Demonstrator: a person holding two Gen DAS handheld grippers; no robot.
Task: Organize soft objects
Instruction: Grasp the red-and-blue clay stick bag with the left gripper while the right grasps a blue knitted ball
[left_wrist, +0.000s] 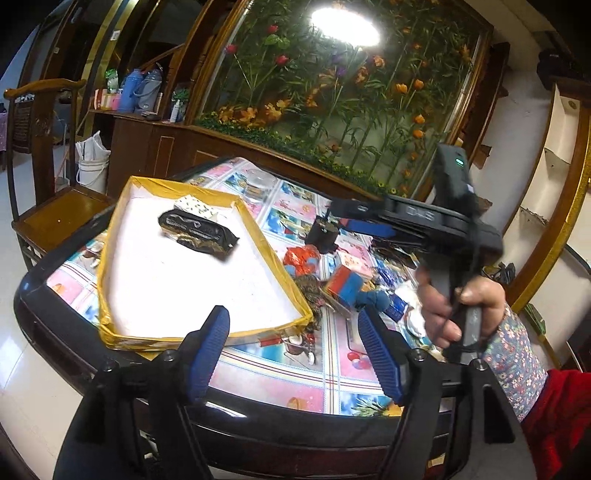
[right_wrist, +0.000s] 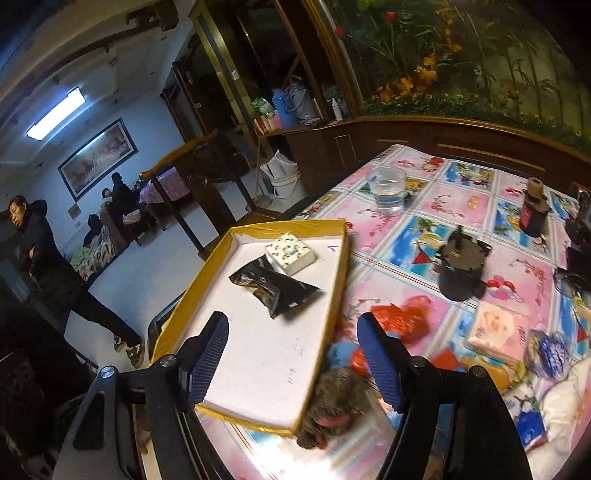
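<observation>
Shallow white cardboard tray with yellow taped rim (right_wrist: 338, 280): holds black foil pouch (right_wrist: 275, 288) and lemon-print tissue pack (right_wrist: 290, 254). Left gripper (left_wrist: 291, 349) and right gripper (right_wrist: 293, 354): fingers released, empty. Step: between placements. Next, judged: reach loose soft items, crinkled red wrapper (right_wrist: 400, 317), on desk (right_wrist: 436, 206)

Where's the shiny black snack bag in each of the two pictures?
Left wrist view: the black snack bag lies inside the yellow-edged box, in its far part, upper left of the picture.
Right wrist view: the same bag lies inside the box, near the picture's middle.
Shared landmark: the white patterned tissue pack just behind the bag.
</observation>
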